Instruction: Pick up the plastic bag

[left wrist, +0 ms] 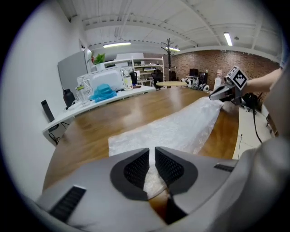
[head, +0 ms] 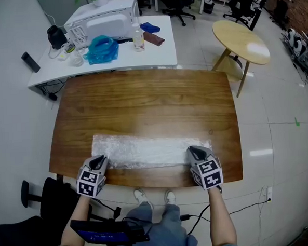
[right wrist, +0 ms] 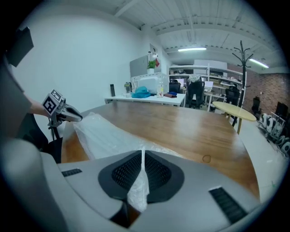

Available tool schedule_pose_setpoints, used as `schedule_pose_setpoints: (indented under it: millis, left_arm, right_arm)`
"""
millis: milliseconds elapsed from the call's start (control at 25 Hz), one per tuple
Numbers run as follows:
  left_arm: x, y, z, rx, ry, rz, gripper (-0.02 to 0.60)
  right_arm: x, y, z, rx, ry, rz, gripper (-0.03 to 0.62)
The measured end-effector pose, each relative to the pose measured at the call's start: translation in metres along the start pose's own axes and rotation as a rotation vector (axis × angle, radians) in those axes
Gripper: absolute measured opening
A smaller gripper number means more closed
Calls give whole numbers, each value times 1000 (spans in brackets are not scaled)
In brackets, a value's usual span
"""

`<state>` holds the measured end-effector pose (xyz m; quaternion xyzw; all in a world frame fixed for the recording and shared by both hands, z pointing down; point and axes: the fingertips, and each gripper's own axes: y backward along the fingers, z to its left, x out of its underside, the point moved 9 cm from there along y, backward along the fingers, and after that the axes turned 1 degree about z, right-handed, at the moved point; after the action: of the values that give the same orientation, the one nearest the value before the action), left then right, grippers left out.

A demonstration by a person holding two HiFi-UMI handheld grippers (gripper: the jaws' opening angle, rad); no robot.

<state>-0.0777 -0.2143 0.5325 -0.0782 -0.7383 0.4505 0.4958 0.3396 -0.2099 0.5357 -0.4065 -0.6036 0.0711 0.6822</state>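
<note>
In the head view, the bag [head: 145,149], a long clear plastic sheet, lay across the near part of the wooden desk [head: 142,105], parallel to its near edge. The left hand-held gripper [head: 99,160] was at the bag's near left corner and the right hand-held gripper [head: 196,152] at its near right corner, each tipped down toward the desk. Beyond stood a white desk [head: 160,54] with a blue bundle [head: 102,49] and a bottle [head: 138,37] on it. A round table [head: 241,40] was off to the right.

In the left gripper view, the left hand-held gripper [left wrist: 152,161] had its jaws drawn close, with only a narrow slit between them. They were clamped on a bunched fold of the bag [left wrist: 176,129]. The film ran from there over the desk [left wrist: 113,118] to the right hand-held gripper [left wrist: 213,96], which held the far end a little above the wood.

In the right gripper view, the right hand-held gripper [right wrist: 142,158] had its jaws pressed together on a thin pleat of the bag [right wrist: 99,133]. A twist of film hung down behind the pads. The bag stretched left across the desk [right wrist: 195,131] to the left hand-held gripper [right wrist: 74,116], which pinched the other end. The round table [right wrist: 233,110] and a coat stand [right wrist: 240,59] were in the background.
</note>
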Motion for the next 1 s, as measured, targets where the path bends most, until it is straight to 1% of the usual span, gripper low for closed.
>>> schedule_pose_setpoints:
  millis: [120,200,240,320,360,440,520,680,760,920,1000]
  left_arm:
    - [-15,19,-6,27,37,-135,60]
    - [-37,36,-14,43,80,-258,40]
    - [-49,45,-17,51,109,-325,19]
    - [-75,63,-23,86,157,-459,18]
    - [-87,72,-26,108,164,-521,18]
    - [-108,89,-34,141,144,-617,18]
    - [-125,102,-41,161,132,-669,18]
    - [-145,124,-45,217,196,-731,18]
    - [-155,133,-48,221,202,-756,18]
    - [-171,144,-58,224,189,-803,18]
    - [-174,147,-64,225,185,-815,18]
  right_arm:
    - [-18,25,14,-23,-29,-96,28]
    - [-37,44,28,-55,-32,-176,26]
    - [-49,54,35,-67,-31,-222,26]
    - [-73,74,49,-87,-28,-319,14]
    - [-84,85,55,-99,-26,-368,11]
    - [-103,103,65,-124,-24,-457,0]
    - [-118,116,70,-143,-23,-522,0]
    - [-137,139,77,-148,12,-594,0]
    - [-142,149,78,-153,25,-618,0]
    - [-147,159,77,-163,44,-663,0]
    - [-146,160,82,-190,54,-655,0]
